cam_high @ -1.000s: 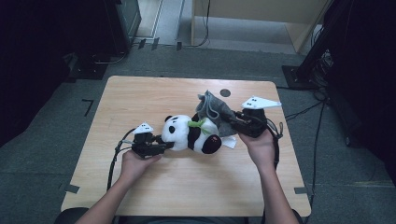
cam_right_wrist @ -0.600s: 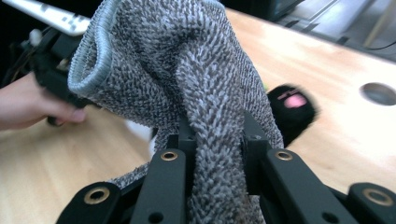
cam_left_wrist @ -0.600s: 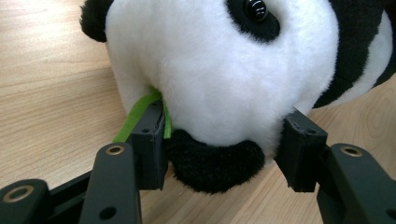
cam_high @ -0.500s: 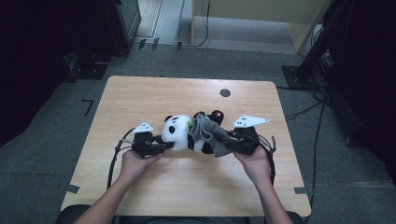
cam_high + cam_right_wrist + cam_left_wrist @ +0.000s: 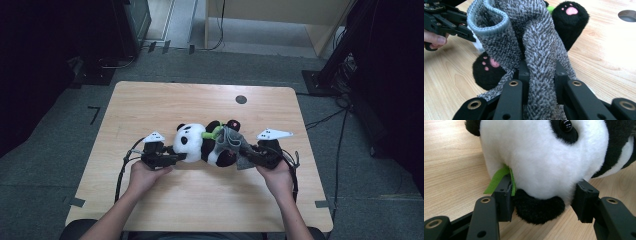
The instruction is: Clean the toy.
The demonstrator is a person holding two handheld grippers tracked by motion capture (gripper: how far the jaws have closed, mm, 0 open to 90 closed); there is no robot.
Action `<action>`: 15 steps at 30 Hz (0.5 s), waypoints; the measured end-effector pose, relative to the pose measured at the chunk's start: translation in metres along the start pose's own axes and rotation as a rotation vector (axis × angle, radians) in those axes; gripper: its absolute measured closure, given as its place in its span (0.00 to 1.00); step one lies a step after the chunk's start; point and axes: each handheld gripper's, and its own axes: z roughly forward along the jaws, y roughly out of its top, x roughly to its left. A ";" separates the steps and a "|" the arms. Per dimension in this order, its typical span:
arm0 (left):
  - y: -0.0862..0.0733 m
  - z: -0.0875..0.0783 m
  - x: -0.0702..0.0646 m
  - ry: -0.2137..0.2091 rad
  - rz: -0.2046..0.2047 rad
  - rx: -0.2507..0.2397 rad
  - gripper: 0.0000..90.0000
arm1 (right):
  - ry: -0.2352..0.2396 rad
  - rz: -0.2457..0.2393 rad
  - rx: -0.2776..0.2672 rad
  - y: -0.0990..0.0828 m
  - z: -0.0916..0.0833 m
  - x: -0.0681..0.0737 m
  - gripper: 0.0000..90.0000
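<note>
A plush panda (image 5: pixel 202 145) is lying on its side near the middle of the table (image 5: pixel 150 100), and the left tongs (image 5: pixel 170 159) are squeezing the panda's head between their jaws, seemingly to keep the toy from sliding. On the panda's far side from that grip, the right tongs (image 5: pixel 245 152) are pinching a fold of grey knitted cloth (image 5: pixel 534 45) and holding it over the panda's black feet (image 5: pixel 570 20). Judging by this, the cloth is being pulled onto the toy's lower body while the head end is being steadied.
</note>
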 end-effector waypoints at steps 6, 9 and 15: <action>0.000 0.000 0.001 -0.008 -0.001 -0.010 0.48 | -0.042 0.009 0.023 -0.003 0.002 -0.009 0.84; 0.000 0.000 0.001 -0.010 -0.005 -0.015 0.48 | -0.065 0.029 0.011 -0.004 -0.003 -0.018 0.84; -0.001 0.000 0.001 -0.008 -0.007 -0.016 0.48 | -0.086 0.073 -0.070 0.000 -0.022 -0.029 0.84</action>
